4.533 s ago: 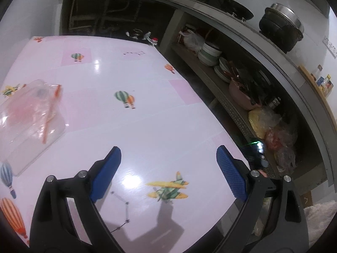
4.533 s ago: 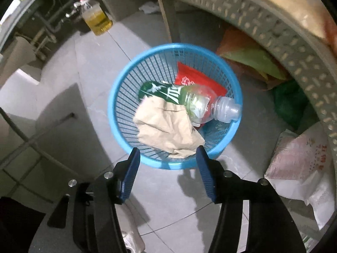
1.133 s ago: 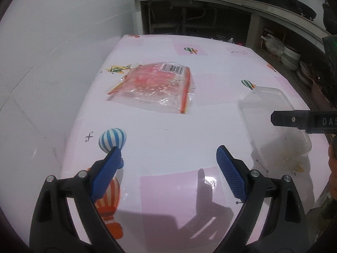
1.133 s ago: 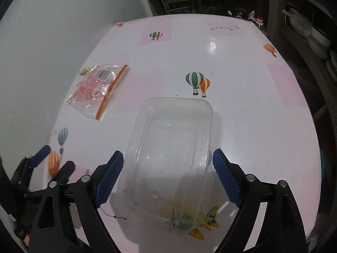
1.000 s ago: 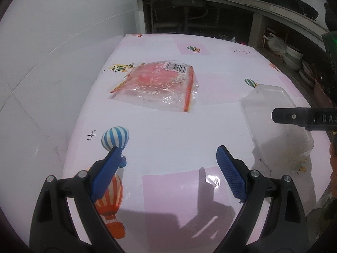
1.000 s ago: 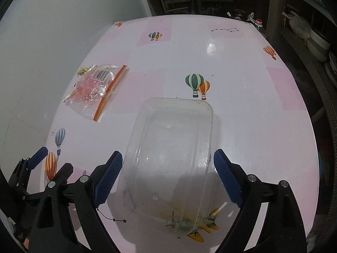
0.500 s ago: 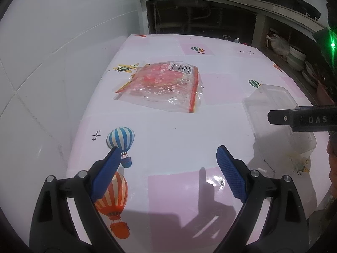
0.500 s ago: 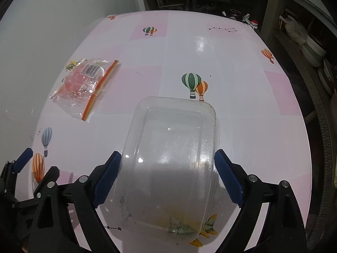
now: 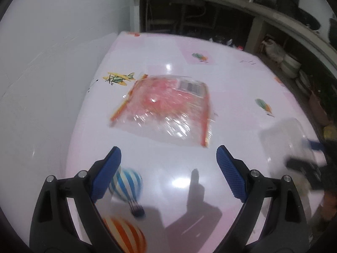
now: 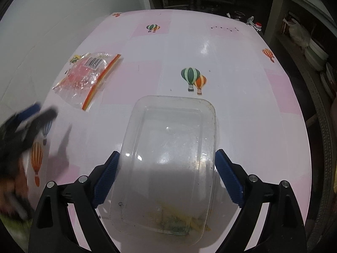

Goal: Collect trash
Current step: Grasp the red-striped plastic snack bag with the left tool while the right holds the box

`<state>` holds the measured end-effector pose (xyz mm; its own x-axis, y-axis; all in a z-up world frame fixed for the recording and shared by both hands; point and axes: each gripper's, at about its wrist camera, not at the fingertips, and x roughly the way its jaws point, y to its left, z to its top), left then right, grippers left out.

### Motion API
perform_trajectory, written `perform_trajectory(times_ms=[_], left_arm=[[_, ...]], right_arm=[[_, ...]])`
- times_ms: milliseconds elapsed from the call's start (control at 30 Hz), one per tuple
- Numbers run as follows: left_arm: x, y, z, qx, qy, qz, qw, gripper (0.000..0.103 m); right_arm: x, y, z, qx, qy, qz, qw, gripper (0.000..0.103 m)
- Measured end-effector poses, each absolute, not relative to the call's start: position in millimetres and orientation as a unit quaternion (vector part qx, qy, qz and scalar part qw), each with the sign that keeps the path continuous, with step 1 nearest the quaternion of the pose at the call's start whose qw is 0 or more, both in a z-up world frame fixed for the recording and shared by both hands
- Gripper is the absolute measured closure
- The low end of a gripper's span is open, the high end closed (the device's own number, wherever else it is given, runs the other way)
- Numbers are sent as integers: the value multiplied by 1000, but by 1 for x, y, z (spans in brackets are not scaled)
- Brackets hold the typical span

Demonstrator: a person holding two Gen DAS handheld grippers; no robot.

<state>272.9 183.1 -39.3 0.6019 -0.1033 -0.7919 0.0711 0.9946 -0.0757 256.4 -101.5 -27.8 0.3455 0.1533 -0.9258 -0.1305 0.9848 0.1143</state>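
Note:
A clear plastic food container (image 10: 170, 151) with yellow residue lies on the pink table (image 10: 242, 109). My right gripper (image 10: 167, 179) is open with its blue pads on either side of the container's near half, just outside its walls. A clear plastic bag with red print and a barcode (image 9: 168, 109) lies flat on the table ahead of my left gripper (image 9: 168, 175), which is open and empty a short way in front of it. The bag also shows in the right wrist view (image 10: 88, 78), and the container shows blurred in the left wrist view (image 9: 284, 139).
A white wall (image 9: 52, 63) runs along the table's left side. Dark shelves with bowls and bags (image 10: 316, 54) stand to the right and behind. The table edge (image 10: 303, 168) drops off on the right.
My left gripper has moved forward toward the bag. My right gripper has moved down and forward so the container now sits between its pads. Both stay open.

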Motion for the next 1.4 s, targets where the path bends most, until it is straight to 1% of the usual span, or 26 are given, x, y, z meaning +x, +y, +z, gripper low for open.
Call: perform_trajectory(times_ms=[100,233,333,500,533,567,633,667,733,767,833,867,933,967,1033,1167,1400], left_arm=[[300,183,-48,-9,456,-46,889,15],[335,169,-64,42,480,-54,875,15],[348,165,-75,53,495,-57,866,15],[357,164,-79,42,496,-69,865,17],[357,164,-78,42,492,-74,866,21],[356,163,-78,43,490,-77,867,23],[354,163,-75,41,486,-81,869,33],[353,162,-75,41,484,-81,870,36],[352,162,-74,41,480,-84,872,49],[352,161,-74,42,478,-86,873,52],[352,160,-73,45,476,-88,874,63],[352,159,-73,45,474,-90,874,67],[352,159,-72,47,472,-93,875,80],[352,158,-72,50,471,-95,876,83],[352,155,-72,56,469,-97,876,103],[349,150,-71,64,464,-94,878,103],[314,150,-60,39,460,-124,878,103]], right_arm=[[246,-111,-27,17,566,91,819,16],[238,-120,-27,27,566,92,819,16],[234,-124,-28,30,565,95,819,16],[231,-125,-27,35,561,99,821,16],[230,-126,-27,35,560,100,822,16],[229,-126,-27,35,559,100,822,16],[229,-126,-27,37,559,102,822,16],[228,-127,-26,37,559,102,822,16],[227,-128,-26,35,559,104,822,16],[226,-127,-26,34,558,105,822,16],[223,-127,-25,33,558,107,823,16],[223,-127,-25,33,557,107,823,16],[221,-128,-25,35,556,108,824,16],[220,-129,-24,36,555,108,824,16],[220,-131,-23,39,552,108,826,17],[217,-133,-22,47,550,105,827,18],[210,-146,-18,74,549,106,826,21]])
